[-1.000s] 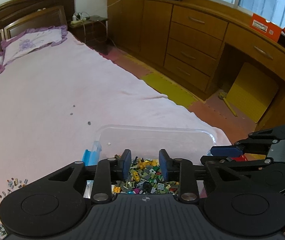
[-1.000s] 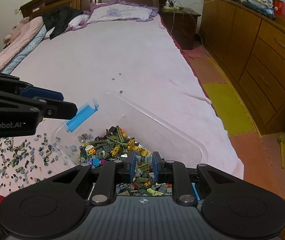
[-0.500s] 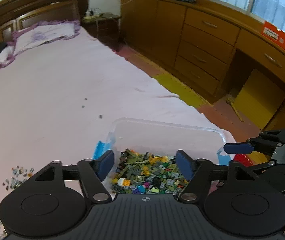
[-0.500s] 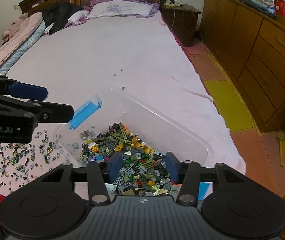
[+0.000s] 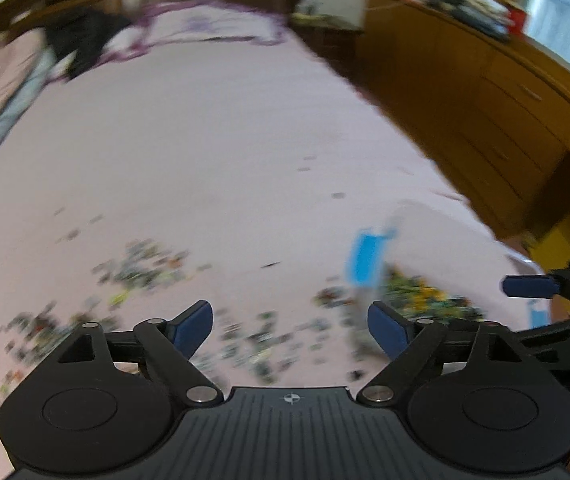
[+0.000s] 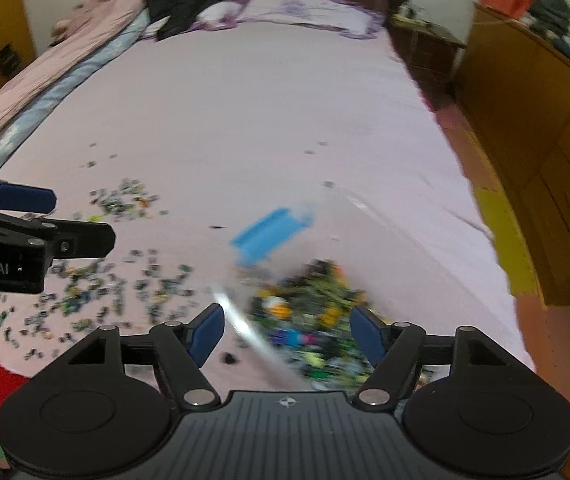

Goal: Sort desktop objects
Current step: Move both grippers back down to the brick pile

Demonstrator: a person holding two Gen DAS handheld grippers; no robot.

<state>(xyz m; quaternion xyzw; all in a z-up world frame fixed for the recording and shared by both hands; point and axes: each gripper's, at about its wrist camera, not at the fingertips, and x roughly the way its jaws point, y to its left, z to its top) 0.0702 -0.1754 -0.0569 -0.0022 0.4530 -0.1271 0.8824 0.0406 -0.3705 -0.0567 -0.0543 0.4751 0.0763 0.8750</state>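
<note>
A clear plastic bin with a blue latch sits on the pink bedsheet, holding a heap of small bricks. More loose bricks lie scattered on the sheet to its left. The left gripper and right gripper both hang above with jaws spread wide, gripping nothing.

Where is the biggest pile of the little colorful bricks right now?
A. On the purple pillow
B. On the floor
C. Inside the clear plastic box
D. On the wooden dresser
C. The thick heap of colorful bricks sits inside the clear plastic box with the blue latch, while only thinner scattered bricks lie on the pink sheet.
</note>
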